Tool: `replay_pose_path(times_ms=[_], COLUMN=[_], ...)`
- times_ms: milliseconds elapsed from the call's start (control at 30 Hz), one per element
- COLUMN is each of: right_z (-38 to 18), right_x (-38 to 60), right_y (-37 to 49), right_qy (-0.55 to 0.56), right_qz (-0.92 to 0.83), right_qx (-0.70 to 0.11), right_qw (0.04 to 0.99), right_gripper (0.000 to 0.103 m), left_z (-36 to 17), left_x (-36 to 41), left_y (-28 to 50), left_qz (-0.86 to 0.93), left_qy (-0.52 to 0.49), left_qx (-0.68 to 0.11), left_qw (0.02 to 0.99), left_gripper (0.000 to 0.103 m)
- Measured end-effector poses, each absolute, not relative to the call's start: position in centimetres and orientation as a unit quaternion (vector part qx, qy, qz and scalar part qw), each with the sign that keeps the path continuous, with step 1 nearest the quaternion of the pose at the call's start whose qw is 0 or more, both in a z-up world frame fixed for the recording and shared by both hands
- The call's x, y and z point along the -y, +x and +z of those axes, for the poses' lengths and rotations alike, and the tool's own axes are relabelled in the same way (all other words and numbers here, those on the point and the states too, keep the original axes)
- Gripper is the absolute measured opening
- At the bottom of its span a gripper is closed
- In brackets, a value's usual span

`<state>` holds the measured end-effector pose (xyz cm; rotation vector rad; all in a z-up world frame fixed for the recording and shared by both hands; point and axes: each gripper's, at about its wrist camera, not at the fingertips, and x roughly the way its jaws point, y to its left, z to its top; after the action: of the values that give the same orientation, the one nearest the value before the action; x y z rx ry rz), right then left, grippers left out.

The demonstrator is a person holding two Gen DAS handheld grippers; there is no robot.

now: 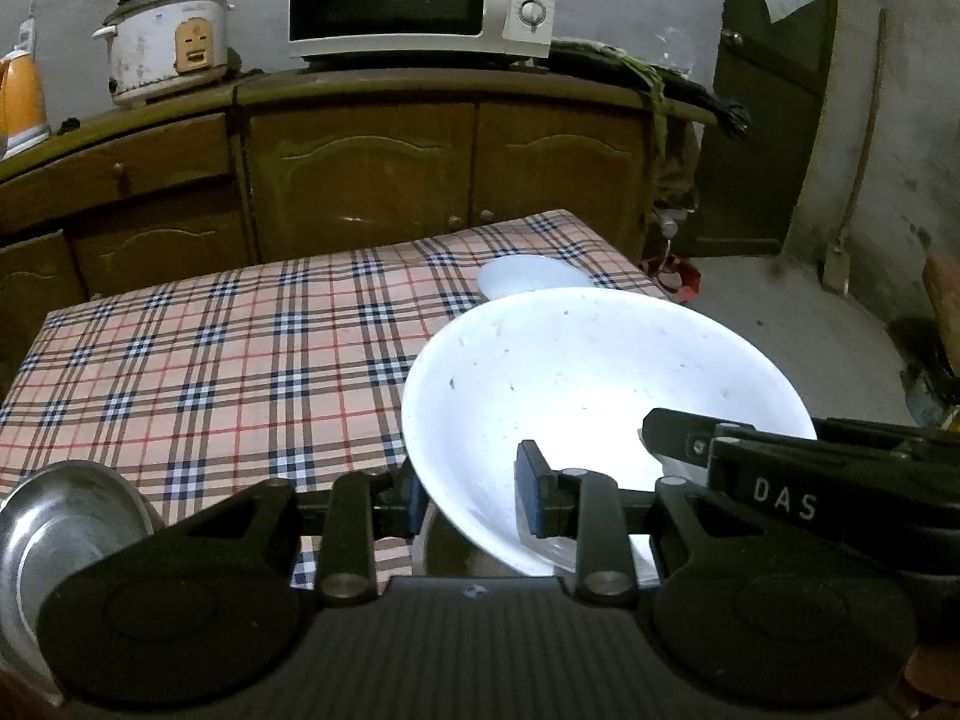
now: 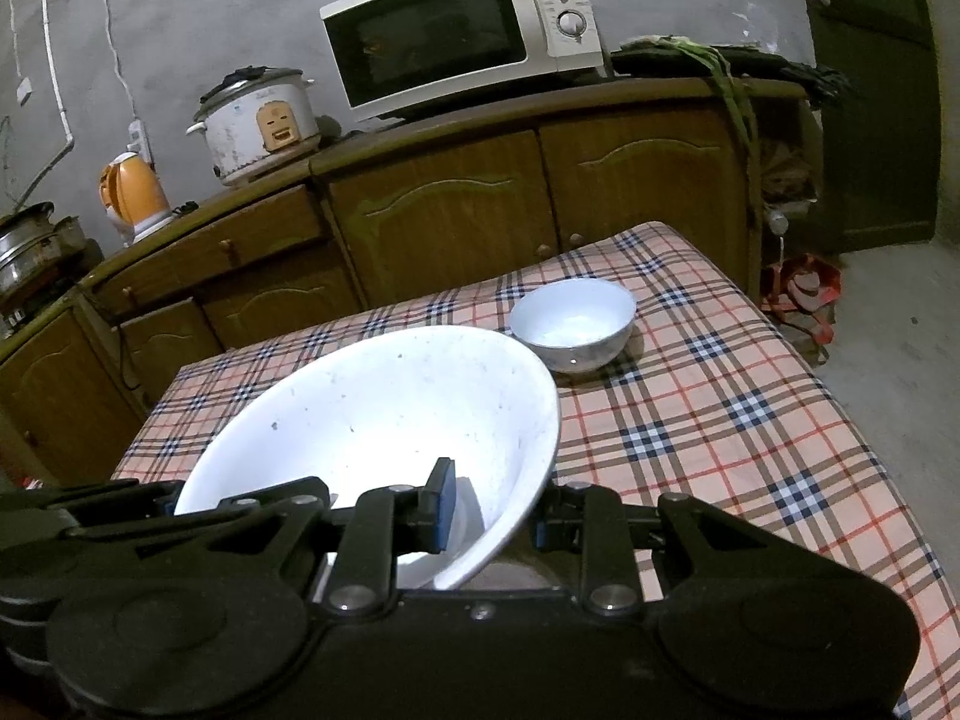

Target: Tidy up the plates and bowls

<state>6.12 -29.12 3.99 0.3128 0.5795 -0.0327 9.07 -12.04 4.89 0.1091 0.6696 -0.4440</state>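
Note:
A large white bowl (image 1: 576, 378) is held above the checked tablecloth between both grippers. My left gripper (image 1: 471, 495) straddles its left rim, one finger inside and one outside; whether the pads press the wall is unclear. My right gripper (image 2: 492, 510) straddles its right rim (image 2: 372, 414) the same way. The right gripper's arm (image 1: 810, 480) shows at the right of the left wrist view. A small white bowl (image 2: 573, 321) stands upright on the far right of the table; it also shows in the left wrist view (image 1: 531, 276). A steel bowl (image 1: 66, 522) sits at the near left.
The table (image 2: 720, 396) has a plaid cloth. Behind it stands a wooden cabinet (image 2: 450, 210) with a microwave (image 2: 456, 30), a rice cooker (image 2: 258, 114) and an orange kettle (image 2: 135, 195). A dark door (image 2: 870, 90) and bare floor are at right.

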Motion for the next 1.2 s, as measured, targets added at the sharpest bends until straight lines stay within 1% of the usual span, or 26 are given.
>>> replay_pose_path(times_ms=[1200], right_z=[2.7], right_x=[29.8], right_y=[4.8], right_qy=[0.152], right_qz=[-0.027], right_qx=[-0.303], right_qw=[0.940], right_gripper=[0.031], left_z=[3.3], left_x=[12.9], left_y=[8.4], left_qz=[-0.233], left_qy=[0.052], left_qx=[-0.345], left_qw=[0.908], left_gripper=[0.032])
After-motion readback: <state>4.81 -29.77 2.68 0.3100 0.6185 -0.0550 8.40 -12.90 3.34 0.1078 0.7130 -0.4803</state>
